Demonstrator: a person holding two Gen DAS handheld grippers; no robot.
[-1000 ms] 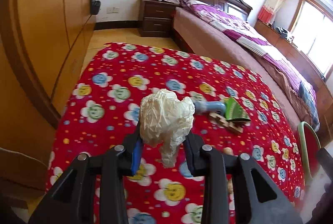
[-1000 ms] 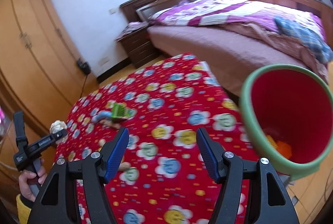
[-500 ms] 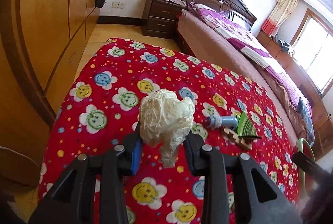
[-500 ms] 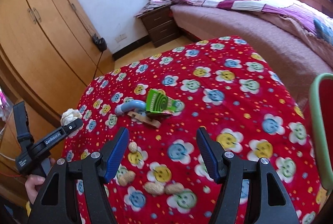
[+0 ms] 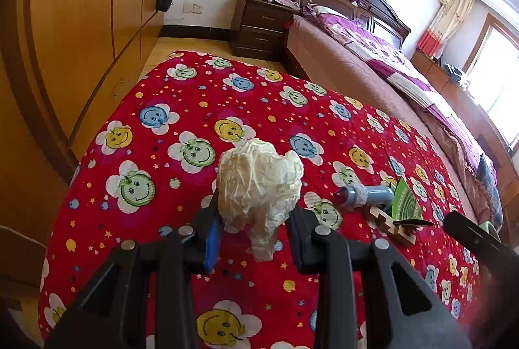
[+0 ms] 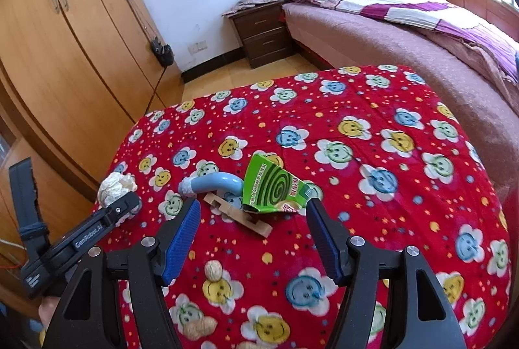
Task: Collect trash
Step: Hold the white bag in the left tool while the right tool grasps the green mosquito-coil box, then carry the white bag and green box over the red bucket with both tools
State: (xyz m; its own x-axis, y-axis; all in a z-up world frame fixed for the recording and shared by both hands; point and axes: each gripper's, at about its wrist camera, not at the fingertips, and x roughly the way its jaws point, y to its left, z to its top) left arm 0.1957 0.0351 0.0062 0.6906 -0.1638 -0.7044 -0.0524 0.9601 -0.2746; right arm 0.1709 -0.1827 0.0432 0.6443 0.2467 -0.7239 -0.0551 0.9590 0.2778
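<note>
My left gripper [image 5: 254, 222] is shut on a crumpled cream paper ball [image 5: 259, 183] and holds it above the red smiley-flower cloth; the ball also shows in the right wrist view [image 6: 115, 186]. My right gripper [image 6: 253, 212] is open and empty, low over the cloth, just short of a green mosquito-coil packet [image 6: 275, 186], a wooden piece [image 6: 240, 216] and a blue curved pipe [image 6: 211, 183]. These lie in the left wrist view too: the packet [image 5: 405, 199], the pipe [image 5: 366, 195]. A walnut [image 6: 213, 269] and peanuts [image 6: 199, 328] lie near my right gripper.
The cloth-covered table [image 6: 389, 109] stands between a wooden wardrobe [image 6: 65, 57] on the left and a bed [image 6: 438, 34] on the right. A dark nightstand [image 6: 259, 31] stands at the back. A green bin rim [image 5: 486, 224] peeks at the right edge.
My right gripper has swung left from the red bin toward the packet, pipe and wooden piece. My left gripper still holds the paper ball and has drifted slightly.
</note>
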